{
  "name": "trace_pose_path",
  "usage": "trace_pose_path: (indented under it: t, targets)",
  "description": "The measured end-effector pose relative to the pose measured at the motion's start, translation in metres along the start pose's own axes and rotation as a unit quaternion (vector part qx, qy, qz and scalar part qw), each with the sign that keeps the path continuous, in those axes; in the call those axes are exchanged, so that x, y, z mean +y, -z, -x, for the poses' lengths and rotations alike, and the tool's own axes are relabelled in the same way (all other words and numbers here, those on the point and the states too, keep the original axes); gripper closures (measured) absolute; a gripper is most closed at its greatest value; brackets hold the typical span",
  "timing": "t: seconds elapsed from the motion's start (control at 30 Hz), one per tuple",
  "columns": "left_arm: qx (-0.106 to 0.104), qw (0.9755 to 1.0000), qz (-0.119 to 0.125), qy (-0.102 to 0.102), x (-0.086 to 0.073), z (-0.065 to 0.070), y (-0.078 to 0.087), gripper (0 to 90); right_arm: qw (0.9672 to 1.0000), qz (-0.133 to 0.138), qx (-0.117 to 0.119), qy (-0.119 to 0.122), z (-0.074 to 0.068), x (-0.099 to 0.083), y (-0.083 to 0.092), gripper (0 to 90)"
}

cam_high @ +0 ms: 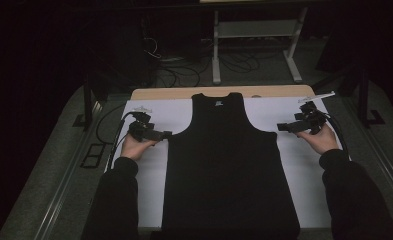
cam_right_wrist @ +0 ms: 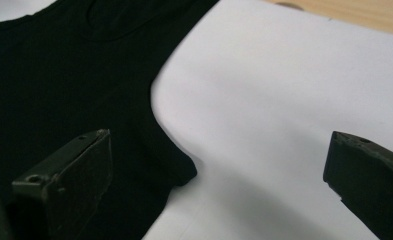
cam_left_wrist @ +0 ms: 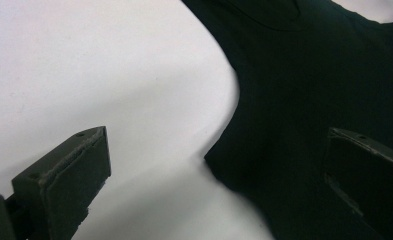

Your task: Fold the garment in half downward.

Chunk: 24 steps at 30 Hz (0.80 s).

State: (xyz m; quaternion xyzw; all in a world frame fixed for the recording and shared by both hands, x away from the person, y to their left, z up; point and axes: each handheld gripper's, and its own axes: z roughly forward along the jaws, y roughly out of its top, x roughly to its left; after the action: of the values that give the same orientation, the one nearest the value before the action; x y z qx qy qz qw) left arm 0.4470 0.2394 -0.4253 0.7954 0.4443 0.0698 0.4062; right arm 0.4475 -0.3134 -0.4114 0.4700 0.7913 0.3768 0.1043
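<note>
A black sleeveless top (cam_high: 226, 165) lies flat on a white sheet (cam_high: 156, 112), neck toward the far edge. My left gripper (cam_high: 167, 134) is held just left of the top's left armpit corner, jaws pointing at it. In the left gripper view that gripper (cam_left_wrist: 219, 172) is open, with the armpit corner of the top (cam_left_wrist: 294, 100) between its wide-apart jaws. My right gripper (cam_high: 280, 127) is held just right of the right armpit corner. In the right gripper view that gripper (cam_right_wrist: 219, 170) is open too, the corner of the top (cam_right_wrist: 74, 80) lying between its jaws.
The white sheet covers a wooden table (cam_high: 184, 93) whose far edge shows bare. Cables (cam_high: 184, 70) lie on the floor beyond it, near a white metal stand (cam_high: 256, 35). A black frame post (cam_high: 88, 102) stands left of the table, another (cam_high: 364, 95) at right.
</note>
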Motion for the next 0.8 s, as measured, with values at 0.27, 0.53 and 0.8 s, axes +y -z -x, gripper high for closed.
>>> trace_pose_path:
  t: [0.27, 0.53, 0.8]
  targets:
    - [0.004, 0.9999, -0.009, 0.003, -0.001, -0.002, -0.005, 0.0, 0.9999, -0.011, 0.01, -0.002, -0.004, -0.003, -0.013, 1.1]
    - [0.015, 0.9998, -0.014, -0.001, -0.002, -0.001, -0.008, 1.1, 0.9995, -0.015, 0.029, -0.003, -0.007, -0.006, -0.018, 6.9]
    - [0.004, 0.9997, -0.025, -0.004, -0.003, 0.003, -0.012, 12.6, 0.9992, -0.018, 0.036, 0.007, -0.011, -0.009, -0.021, 13.5]
